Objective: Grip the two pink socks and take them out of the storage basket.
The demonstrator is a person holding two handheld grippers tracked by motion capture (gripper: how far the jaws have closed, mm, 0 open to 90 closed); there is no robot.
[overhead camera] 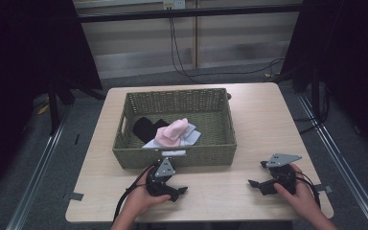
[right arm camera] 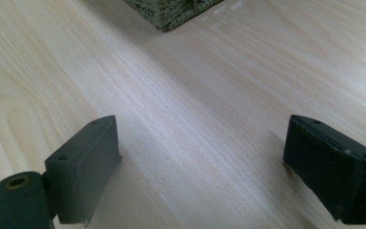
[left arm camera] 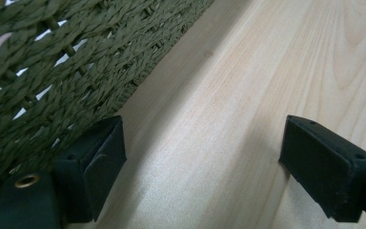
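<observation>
A green woven basket point(overhead camera: 124, 158) stands in the middle of the wooden table point(overhead camera: 258, 120). Inside it lie a pink cloth point(overhead camera: 172, 130), a black cloth point(overhead camera: 146, 127) and a pale blue-white cloth point(overhead camera: 191, 138). My left gripper point(overhead camera: 181, 191) rests on the table just in front of the basket's near wall point(left arm camera: 52, 71), jaws wide apart with bare wood between them. My right gripper point(overhead camera: 255, 184) lies near the table's front right, open and empty, pointing left. The right gripper view point(right arm camera: 200, 157) has the basket's corner point(right arm camera: 171, 12) far ahead.
Black cables point(overhead camera: 182, 57) hang behind the table and run across the grey floor. Dark curtains stand at both sides. Bare wood lies between the two grippers and to the right of the basket.
</observation>
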